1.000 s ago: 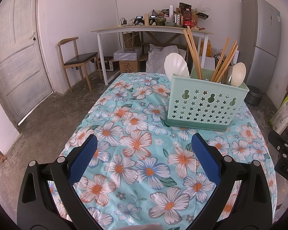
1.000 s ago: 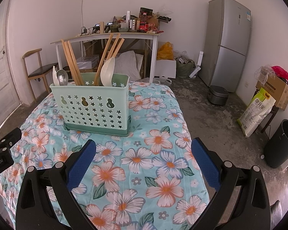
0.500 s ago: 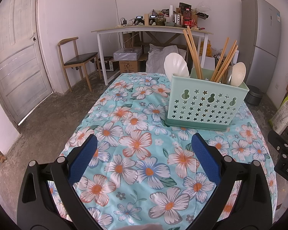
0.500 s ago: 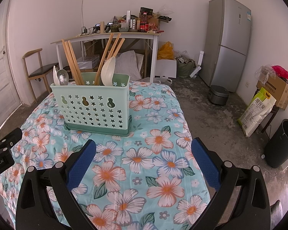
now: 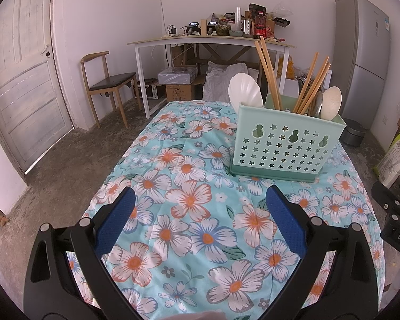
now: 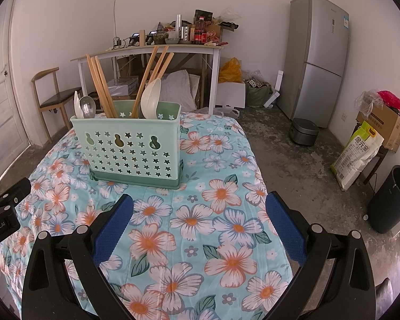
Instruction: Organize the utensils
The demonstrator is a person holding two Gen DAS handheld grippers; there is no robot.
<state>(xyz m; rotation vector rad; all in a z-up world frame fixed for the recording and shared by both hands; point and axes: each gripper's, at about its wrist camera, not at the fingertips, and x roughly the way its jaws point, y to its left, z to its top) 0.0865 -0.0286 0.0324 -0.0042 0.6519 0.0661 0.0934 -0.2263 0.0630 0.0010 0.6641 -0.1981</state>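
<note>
A mint-green perforated utensil holder (image 5: 285,146) stands upright on the flowered tablecloth (image 5: 189,202); it also shows in the right wrist view (image 6: 130,149). Wooden chopsticks (image 5: 269,77), a white shell-shaped spoon (image 5: 244,90), a beige spoon (image 5: 330,102) and a metal spoon (image 6: 87,106) stand in it. My left gripper (image 5: 200,200) is open and empty, short of the holder and to its left. My right gripper (image 6: 200,202) is open and empty, short of the holder and to its right.
The table's edges drop to a concrete floor on both sides. A wooden chair (image 5: 106,85), a cluttered white desk (image 5: 200,40) and a grey fridge (image 6: 317,56) stand by the far wall. A black bin (image 6: 389,200) and a sack (image 6: 357,154) are at right.
</note>
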